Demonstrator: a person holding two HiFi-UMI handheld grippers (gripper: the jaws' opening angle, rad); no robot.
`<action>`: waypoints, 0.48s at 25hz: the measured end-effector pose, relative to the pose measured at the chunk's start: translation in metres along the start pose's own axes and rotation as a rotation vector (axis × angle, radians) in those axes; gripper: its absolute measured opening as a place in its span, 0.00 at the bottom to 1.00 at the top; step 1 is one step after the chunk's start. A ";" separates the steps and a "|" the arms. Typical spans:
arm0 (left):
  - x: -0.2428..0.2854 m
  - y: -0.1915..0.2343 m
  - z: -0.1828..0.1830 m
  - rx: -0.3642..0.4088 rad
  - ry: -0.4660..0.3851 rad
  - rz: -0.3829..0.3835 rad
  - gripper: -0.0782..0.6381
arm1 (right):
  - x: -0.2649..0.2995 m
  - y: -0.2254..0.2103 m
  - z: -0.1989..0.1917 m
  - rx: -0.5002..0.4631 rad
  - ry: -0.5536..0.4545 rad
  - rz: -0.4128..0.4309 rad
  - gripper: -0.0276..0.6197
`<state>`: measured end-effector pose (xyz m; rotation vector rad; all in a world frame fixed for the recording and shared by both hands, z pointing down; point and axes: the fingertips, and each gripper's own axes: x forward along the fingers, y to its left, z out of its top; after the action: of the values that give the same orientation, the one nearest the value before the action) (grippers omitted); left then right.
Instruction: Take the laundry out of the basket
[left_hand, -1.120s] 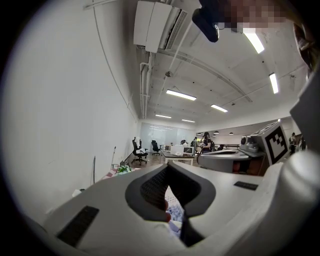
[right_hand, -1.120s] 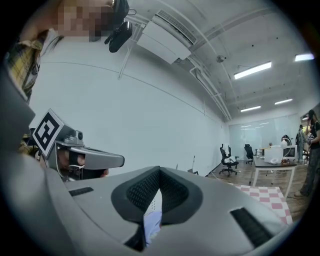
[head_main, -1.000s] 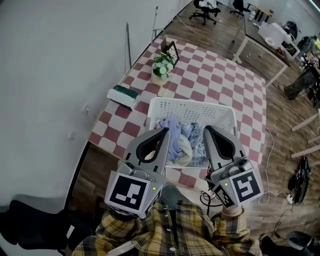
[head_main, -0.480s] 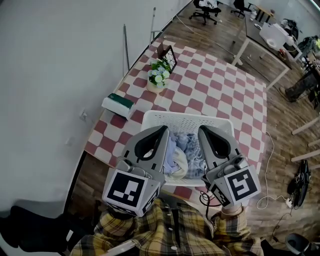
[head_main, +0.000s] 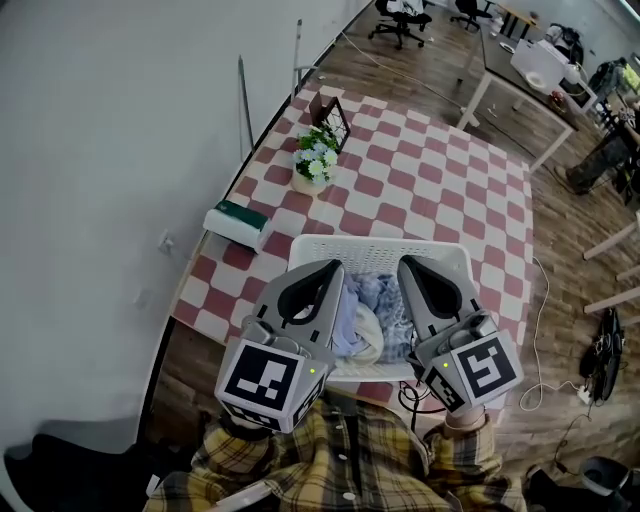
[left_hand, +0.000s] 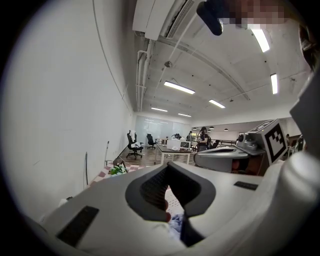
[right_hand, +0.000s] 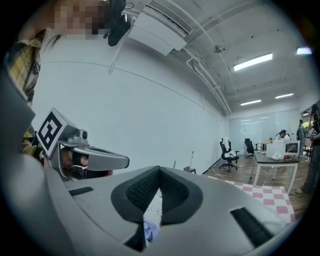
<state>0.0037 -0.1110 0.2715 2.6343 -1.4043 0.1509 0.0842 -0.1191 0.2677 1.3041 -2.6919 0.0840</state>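
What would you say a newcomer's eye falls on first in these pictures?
Two grey tongs dominate the head view's foreground, the left tongs and right tongs, both shut and empty, poised over a white basket. The basket sits on a red-and-white checked surface and holds crumpled blue laundry.

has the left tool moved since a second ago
Yes: the left tool has moved forward over the basket, nearer its far rim.

Ceiling strip lights (left_hand: 179, 88) are lighting the room evenly, blowing out white; both gripper views are bending heavily and blackening at the corners; the head view is looking muted.
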 end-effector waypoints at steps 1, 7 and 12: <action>0.001 0.001 -0.001 -0.001 0.003 -0.006 0.16 | 0.000 0.000 -0.001 0.003 0.004 -0.004 0.04; 0.011 0.005 -0.010 0.009 0.037 -0.033 0.16 | 0.004 -0.004 -0.014 0.027 0.048 -0.017 0.04; 0.016 0.007 -0.016 0.024 0.070 -0.054 0.17 | 0.009 -0.007 -0.036 0.052 0.142 -0.006 0.11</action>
<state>0.0061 -0.1249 0.2904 2.6555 -1.3170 0.2526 0.0878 -0.1266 0.3042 1.2694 -2.5828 0.2384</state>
